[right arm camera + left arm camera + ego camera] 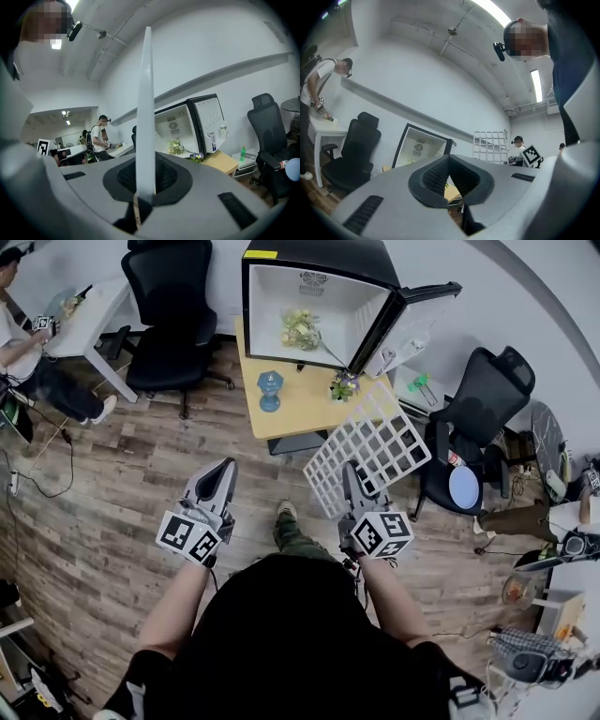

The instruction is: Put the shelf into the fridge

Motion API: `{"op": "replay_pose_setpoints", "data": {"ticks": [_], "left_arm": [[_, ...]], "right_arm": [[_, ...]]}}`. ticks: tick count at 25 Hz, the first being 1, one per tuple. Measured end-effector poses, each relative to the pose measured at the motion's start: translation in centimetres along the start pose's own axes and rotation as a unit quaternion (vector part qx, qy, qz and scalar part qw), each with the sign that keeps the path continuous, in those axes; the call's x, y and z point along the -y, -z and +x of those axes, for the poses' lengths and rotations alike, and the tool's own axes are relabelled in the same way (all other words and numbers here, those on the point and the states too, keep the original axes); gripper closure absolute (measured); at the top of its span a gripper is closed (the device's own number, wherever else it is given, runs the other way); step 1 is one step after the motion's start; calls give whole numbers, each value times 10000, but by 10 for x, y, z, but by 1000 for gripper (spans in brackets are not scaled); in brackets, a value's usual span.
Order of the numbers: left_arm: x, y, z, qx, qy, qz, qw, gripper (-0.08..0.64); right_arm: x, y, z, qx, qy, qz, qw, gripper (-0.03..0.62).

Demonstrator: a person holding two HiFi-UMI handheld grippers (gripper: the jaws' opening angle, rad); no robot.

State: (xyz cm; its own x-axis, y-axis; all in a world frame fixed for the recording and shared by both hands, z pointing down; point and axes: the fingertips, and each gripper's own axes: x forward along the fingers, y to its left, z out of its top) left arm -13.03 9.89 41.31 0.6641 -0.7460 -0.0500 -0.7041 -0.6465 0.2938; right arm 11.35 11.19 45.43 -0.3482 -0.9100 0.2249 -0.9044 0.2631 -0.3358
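A white grid shelf (370, 448) hangs tilted in the air in front of the wooden table (300, 409), and my right gripper (350, 472) is shut on its near edge. In the right gripper view the shelf (146, 108) shows edge-on, rising from between the jaws of the right gripper (144, 190). The small fridge (319, 306) stands on the table with its door (412, 320) swung open to the right; flowers (302, 329) lie inside. My left gripper (225, 470) is shut and empty, held out to the left of the shelf. The left gripper view shows the left gripper (450, 161), the fridge (419, 147) and the shelf (490, 146).
A blue vase (270, 390) and a small flower pot (343, 385) stand on the table before the fridge. Black office chairs stand at the left (173, 315) and right (478, 413). A person (19, 338) works at a white desk (89, 320) at far left.
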Motion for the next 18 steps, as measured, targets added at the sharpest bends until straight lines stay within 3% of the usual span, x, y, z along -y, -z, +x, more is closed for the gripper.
{"op": "replay_pose_setpoints", "data": {"ticks": [18], "left_arm": [[-20,-5,69,-126,-243,90,9996,540]], "right_arm": [[44,-18,62,-177,-372,130,9991,548]]}}
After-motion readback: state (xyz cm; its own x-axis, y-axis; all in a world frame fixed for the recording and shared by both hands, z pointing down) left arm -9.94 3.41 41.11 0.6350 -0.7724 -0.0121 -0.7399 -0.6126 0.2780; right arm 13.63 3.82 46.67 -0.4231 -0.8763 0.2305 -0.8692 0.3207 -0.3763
